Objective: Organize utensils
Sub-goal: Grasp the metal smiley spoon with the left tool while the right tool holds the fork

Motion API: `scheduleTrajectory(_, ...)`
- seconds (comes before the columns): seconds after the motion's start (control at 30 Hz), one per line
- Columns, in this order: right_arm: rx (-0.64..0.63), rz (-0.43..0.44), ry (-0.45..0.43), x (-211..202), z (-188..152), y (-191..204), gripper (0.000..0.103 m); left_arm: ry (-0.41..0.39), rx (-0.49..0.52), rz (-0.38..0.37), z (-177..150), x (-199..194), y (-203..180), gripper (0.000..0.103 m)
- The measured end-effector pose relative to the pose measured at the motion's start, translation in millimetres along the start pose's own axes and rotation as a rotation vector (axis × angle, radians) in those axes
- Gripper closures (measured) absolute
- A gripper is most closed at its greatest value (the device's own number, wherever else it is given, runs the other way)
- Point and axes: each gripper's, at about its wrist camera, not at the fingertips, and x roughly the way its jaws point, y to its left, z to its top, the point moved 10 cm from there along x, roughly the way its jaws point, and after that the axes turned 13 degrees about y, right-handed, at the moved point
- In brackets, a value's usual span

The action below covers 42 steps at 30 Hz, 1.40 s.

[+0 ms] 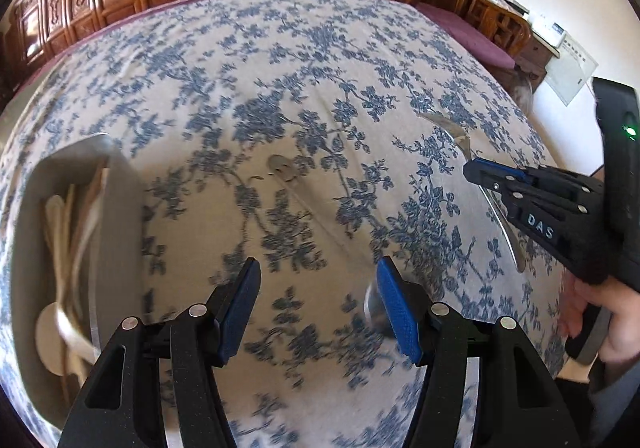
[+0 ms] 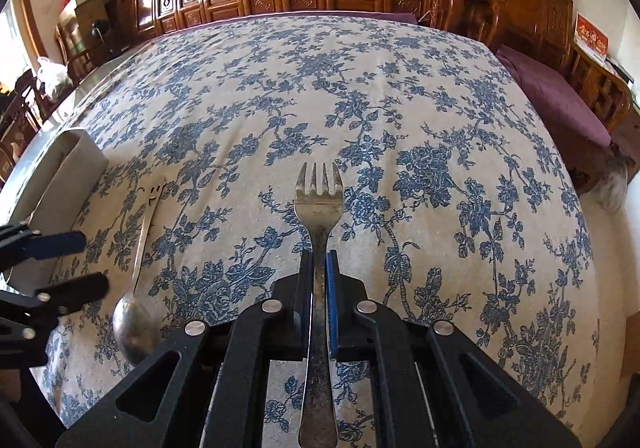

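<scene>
The fork is pinched in the right gripper. The spoon, pointing away, is nearest the empty, open left gripper, beside the tray.

The left wrist view is motion-blurred: the tray left of the fingers holds pale utensils too smeared to count. The spoon bowl sits half hidden behind the right finger. The fork handle runs off the bottom edge.
</scene>
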Motion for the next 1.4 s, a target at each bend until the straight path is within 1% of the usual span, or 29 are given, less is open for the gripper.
scheduleTrajectory(0.07,0.002,0.008,-0.003,0,1,0,0.095,0.014,-0.008,-0.009,3,6,-5,0.049)
scheduleTrajectory(0.1,0.003,0.012,-0.005,-1,2,-1,0.095,0.018,-0.005,-0.008,5,8,-9,0.054)
scheduleTrajectory(0.13,0.003,0.017,-0.008,-2,2,0,0.095,0.023,-0.001,-0.001,7,12,-12,0.061)
scheduleTrajectory(0.17,0.003,0.019,-0.009,-2,3,0,0.095,0.031,0.001,0.003,8,15,-14,0.065)
scheduleTrajectory(0.23,0.003,0.023,-0.009,-2,3,1,0.095,0.056,-0.001,0.003,9,22,-18,0.075)
scheduleTrajectory(0.27,0.003,0.024,-0.008,-2,3,2,0.095,0.058,-0.003,0.005,10,24,-19,0.077)
scheduleTrajectory(0.3,0.003,0.025,-0.008,-2,3,2,0.095,0.056,-0.003,0.024,10,25,-18,0.082)
scheduleTrajectory(0.33,0.003,0.026,-0.008,-2,3,3,0.095,0.052,0.003,0.047,10,26,-18,0.085)
scheduleTrajectory(0.43,0.001,0.03,-0.009,-3,4,4,0.095,0.048,0.028,0.081,8,26,-17,0.085)
scheduleTrajectory(0.6,-0.011,0.033,-0.007,-1,4,8,0.095,0.059,0.022,0.079,5,24,-2,0.09)
scheduleTrajectory(0.73,-0.022,0.037,0.002,2,3,13,0.095,0.062,0.023,0.079,1,22,8,0.091)
scheduleTrajectory(0.87,-0.029,0.039,0.023,9,0,17,0.095,0.059,0.031,0.095,1,22,7,0.091)
scheduleTrajectory(0.9,-0.032,0.037,0.03,11,-2,18,0.095,0.057,0.035,0.097,0,22,6,0.092)
scheduleTrajectory(1.07,-0.02,0.059,0.027,13,-2,18,0.095,0.043,0.049,0.098,0,21,6,0.092)
scheduleTrajectory(1.4,-0.038,0.031,0.021,13,-2,21,0.094,0.044,0.07,0.104,0,22,5,0.092)
